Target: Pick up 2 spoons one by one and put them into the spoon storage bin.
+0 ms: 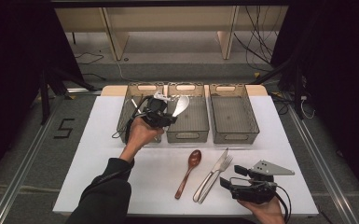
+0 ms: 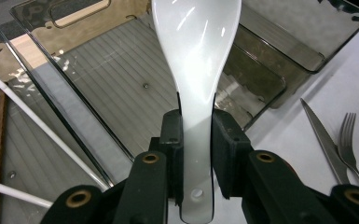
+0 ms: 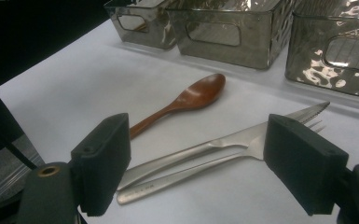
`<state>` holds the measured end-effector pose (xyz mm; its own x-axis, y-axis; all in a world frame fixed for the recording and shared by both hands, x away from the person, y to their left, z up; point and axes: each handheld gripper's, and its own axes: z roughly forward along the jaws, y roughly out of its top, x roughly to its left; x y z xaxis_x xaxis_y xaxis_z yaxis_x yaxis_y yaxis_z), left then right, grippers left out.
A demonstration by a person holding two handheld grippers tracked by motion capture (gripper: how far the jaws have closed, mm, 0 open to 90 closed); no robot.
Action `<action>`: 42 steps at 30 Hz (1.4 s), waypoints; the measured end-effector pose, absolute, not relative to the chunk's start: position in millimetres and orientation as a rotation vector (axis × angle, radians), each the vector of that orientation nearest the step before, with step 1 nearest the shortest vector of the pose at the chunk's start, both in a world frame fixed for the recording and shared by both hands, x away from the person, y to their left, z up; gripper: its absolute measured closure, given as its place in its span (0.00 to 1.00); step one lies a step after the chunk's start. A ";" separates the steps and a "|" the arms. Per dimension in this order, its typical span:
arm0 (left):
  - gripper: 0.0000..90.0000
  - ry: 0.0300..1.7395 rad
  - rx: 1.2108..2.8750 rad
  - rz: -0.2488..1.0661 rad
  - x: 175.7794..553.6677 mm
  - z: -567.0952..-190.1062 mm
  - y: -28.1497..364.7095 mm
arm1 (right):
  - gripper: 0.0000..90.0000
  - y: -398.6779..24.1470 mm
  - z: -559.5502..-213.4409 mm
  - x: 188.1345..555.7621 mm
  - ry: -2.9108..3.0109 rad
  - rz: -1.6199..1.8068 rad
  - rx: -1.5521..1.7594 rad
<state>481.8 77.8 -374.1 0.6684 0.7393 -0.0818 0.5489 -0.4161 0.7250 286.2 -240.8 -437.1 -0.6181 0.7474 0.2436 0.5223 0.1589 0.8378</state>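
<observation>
My left gripper point(image 1: 161, 115) is shut on the handle of a white plastic spoon point(image 1: 181, 106), whose bowl hangs over the middle grey bin point(image 1: 188, 135). In the left gripper view the spoon point(image 2: 196, 56) stands up between the pads of my left gripper point(image 2: 196, 135), above that bin's ribbed floor point(image 2: 121, 84). My right gripper point(image 1: 232, 176) rests near the table's front right with its jaws wide open. In the right gripper view it point(image 3: 198, 163) faces a steel knife point(image 3: 242, 140) and fork point(image 3: 314, 125) lying side by side, apart from its pads. A wooden spoon point(image 3: 191, 98) lies beyond them.
Three grey bins stand in a row at the back: left point(image 1: 127, 109), middle, right point(image 1: 233, 135). The left bin holds white sticks point(image 2: 42, 126) and a brown stick point(image 2: 0, 140). On the white tabletop point(image 1: 98, 177) lie the wooden spoon point(image 1: 189, 172), knife point(image 1: 216, 169) and fork point(image 1: 221, 170).
</observation>
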 end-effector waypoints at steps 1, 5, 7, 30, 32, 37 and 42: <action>0.84 0.996 2.123 0.327 483.9 -374.8 76.9 | 0.26 -240.8 -437.2 286.3 2.208 1.444 1.237; 0.84 1.012 2.120 0.321 491.8 -376.8 74.3 | 0.26 -239.8 -437.9 286.3 2.215 1.440 1.236; 0.83 1.019 2.117 0.321 494.7 -377.9 73.5 | 0.26 -239.7 -438.1 286.5 2.216 1.439 1.236; 0.83 1.080 2.133 0.286 510.7 -395.7 60.5 | 0.27 -240.0 -438.2 286.8 2.222 1.443 1.234; 0.83 1.085 2.127 0.279 511.4 -397.7 60.0 | 0.27 -240.1 -438.1 286.7 2.221 1.444 1.234; 0.83 1.087 2.146 0.276 512.7 -402.9 56.7 | 0.27 -239.2 -438.1 286.4 2.229 1.444 1.229; 0.59 1.103 2.165 0.276 512.5 -400.2 53.9 | 0.27 -239.2 -438.1 286.2 2.233 1.444 1.228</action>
<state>512.5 53.9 -400.2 0.6180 0.7781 -0.1127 0.6332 -0.4076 0.6580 286.2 -239.2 -438.1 -0.6303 0.7357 0.2479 0.5279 0.1720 0.8317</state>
